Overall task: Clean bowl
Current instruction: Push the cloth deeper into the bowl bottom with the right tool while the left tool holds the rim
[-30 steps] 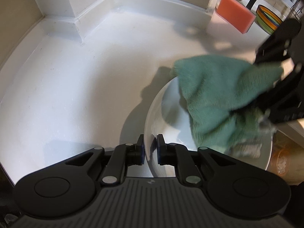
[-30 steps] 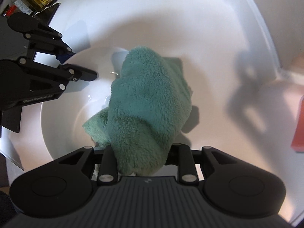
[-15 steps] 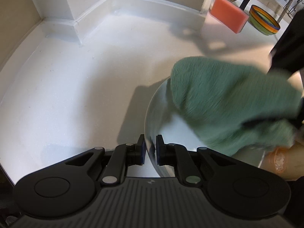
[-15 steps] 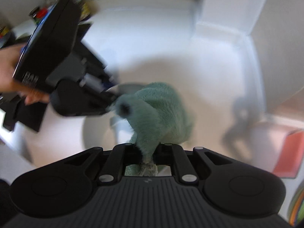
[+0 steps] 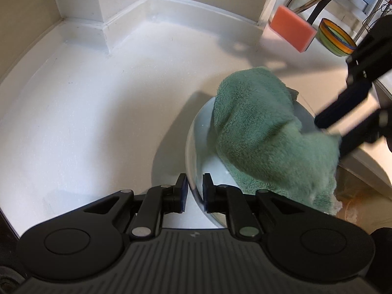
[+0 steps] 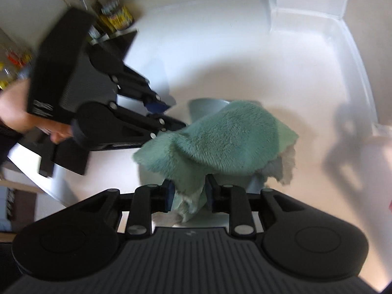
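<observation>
My left gripper (image 5: 195, 191) is shut on the near rim of a white bowl (image 5: 199, 147), held tilted above the white counter. A green fluffy cloth (image 5: 259, 132) drapes over the bowl and hides most of its inside. My right gripper (image 6: 188, 196) is shut on a bunched part of the green cloth (image 6: 220, 137), which spreads over the bowl (image 6: 205, 104). The right gripper also shows in the left wrist view (image 5: 328, 132) at the bowl's far rim. The left gripper also shows in the right wrist view (image 6: 171, 116), left of the cloth.
A white counter (image 5: 98, 103) with a raised back edge and a corner column lies under the bowl. An orange sponge (image 5: 291, 28), a striped bowl (image 5: 335, 40) and pan lids stand at the far right. Bottles and jars (image 6: 115, 17) stand behind the left gripper.
The right gripper has pulled back and up with the cloth, from deep inside the bowl to over its rim. The left gripper keeps its hold on the rim and the bowl has tilted.
</observation>
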`<state>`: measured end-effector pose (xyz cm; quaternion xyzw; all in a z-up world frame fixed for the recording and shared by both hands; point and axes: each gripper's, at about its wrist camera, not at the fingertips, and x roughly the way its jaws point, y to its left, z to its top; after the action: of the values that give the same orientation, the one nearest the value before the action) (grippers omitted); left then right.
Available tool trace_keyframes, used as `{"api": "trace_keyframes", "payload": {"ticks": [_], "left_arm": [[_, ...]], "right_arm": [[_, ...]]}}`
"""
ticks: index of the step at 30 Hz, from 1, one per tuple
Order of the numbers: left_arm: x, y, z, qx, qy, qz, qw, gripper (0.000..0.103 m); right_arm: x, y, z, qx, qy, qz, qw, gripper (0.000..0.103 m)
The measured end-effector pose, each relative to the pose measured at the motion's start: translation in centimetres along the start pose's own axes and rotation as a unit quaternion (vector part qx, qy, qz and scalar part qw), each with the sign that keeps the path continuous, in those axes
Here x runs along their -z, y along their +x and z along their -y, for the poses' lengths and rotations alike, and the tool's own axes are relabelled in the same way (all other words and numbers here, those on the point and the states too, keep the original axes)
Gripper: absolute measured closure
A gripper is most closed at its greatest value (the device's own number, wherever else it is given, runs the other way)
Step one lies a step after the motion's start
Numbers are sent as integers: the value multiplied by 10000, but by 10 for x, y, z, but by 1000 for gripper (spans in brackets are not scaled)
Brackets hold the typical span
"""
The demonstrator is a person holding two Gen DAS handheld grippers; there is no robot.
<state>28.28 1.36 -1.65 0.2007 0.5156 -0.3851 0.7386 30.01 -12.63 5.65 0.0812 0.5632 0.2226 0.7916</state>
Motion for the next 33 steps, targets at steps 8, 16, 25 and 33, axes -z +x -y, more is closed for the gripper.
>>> {"api": "trace_keyframes", "payload": {"ticks": [8, 16, 25, 33], "left_arm": [[7, -4, 3, -56, -32, 1, 10000, 87], [10, 3, 10, -303, -111, 46, 9995, 90], [11, 8, 3, -204, -197, 12, 9996, 92], [11, 9, 4, -229, -116, -36, 9997, 93]], "right_arm": [[-13, 53, 23, 59, 524, 629, 9966, 78], [-11, 94, 12, 156, 70, 20, 9999, 86], [-6, 113, -47, 548, -2192, -1006, 9689, 87], [-15, 123, -58, 1491, -3176, -813, 9329, 90]]}}
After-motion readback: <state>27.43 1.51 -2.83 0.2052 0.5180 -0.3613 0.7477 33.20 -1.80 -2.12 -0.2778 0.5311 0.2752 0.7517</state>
